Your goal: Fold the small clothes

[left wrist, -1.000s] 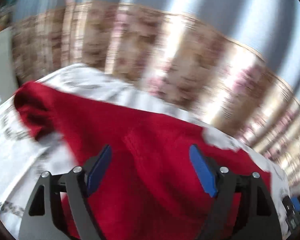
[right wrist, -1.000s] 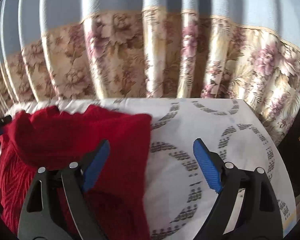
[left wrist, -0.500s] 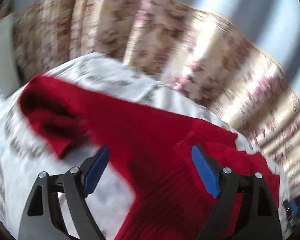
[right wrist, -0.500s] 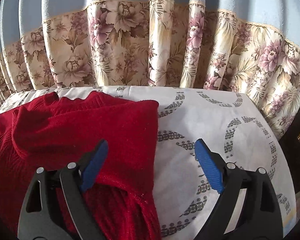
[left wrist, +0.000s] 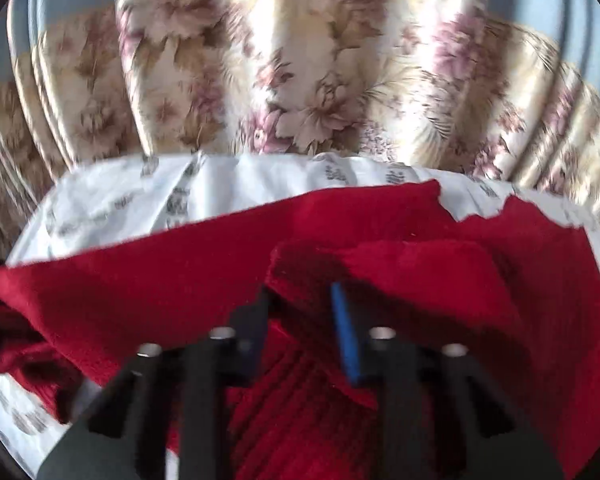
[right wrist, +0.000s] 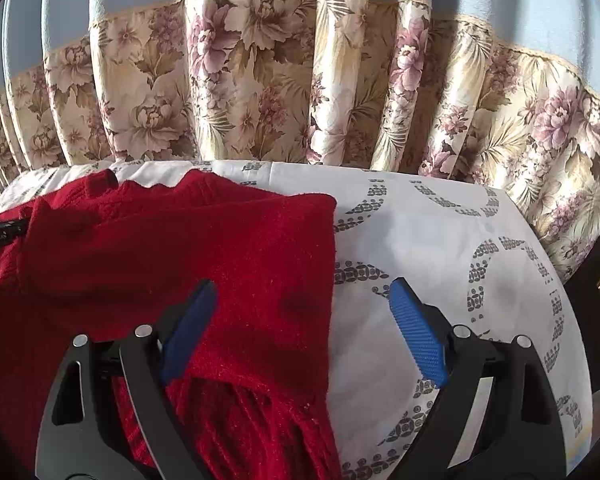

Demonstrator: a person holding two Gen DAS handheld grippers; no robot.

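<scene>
Our left tongs [left wrist: 300, 312] are closing on a fold of the red knitted sweater [left wrist: 420, 280]; right tongs [right wrist: 300, 320] gape empty; next we likely carry the fold across.

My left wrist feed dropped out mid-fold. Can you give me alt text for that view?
The left gripper is closing on a raised fold of the red knit sweater, with the fabric bunched between its blue pads. The sweater lies spread on a white patterned sheet, with a floral curtain hanging behind. The picture is slightly blurred.
</scene>
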